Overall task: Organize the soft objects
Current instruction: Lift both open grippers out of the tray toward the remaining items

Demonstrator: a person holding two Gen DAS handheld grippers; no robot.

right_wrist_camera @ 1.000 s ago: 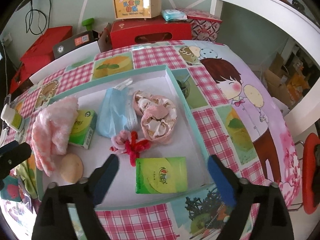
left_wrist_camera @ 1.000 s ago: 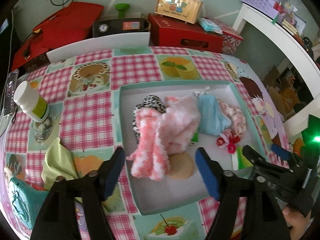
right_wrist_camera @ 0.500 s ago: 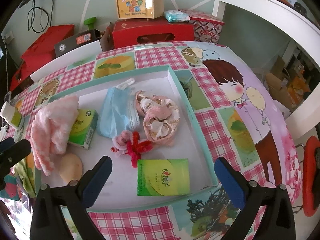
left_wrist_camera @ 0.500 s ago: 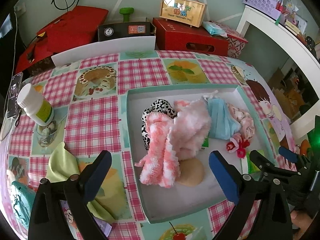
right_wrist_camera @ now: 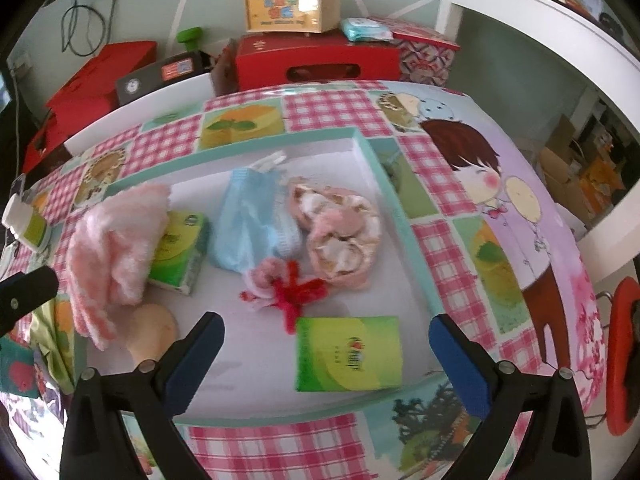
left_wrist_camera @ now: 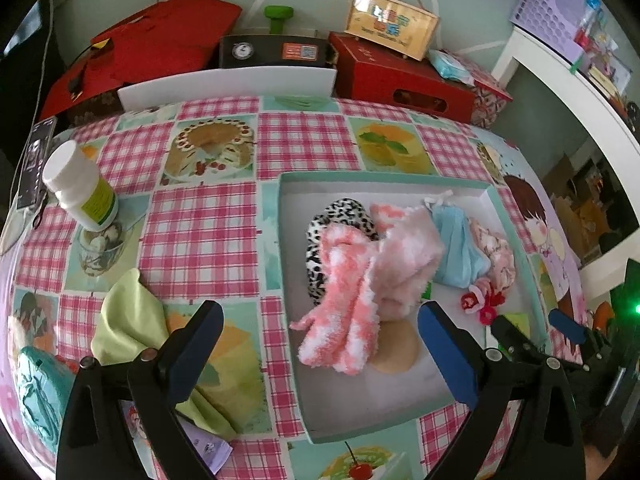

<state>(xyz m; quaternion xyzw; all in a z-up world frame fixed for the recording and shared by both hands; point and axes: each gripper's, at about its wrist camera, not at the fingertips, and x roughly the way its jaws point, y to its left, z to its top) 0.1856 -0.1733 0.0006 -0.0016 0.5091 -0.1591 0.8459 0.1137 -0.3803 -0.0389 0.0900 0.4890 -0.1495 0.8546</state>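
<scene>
- Left claw (left_wrist_camera: 320,336) hung released above the tray (left_wrist_camera: 394,420) edge (pink socks (left_wrist_camera: 360,280) lying inside).
- Right claw (right_wrist_camera: 326,346) gaped too, over the green packet (right_wrist_camera: 348,354).

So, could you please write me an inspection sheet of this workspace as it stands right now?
Surface: table under a pink checked cloth with food pictures.
Job's things: teal tray holds pink fuzzy socks, leopard-print piece, blue mask, red-pink flower, two green tissue packs; green cloth lies outside the tray.
Clutter: white bottle, teal item.
Grippers: left gripper and right gripper both open, empty.
Cables: black loop on the wall.
Surroundings: red boxes, white shelf.
</scene>
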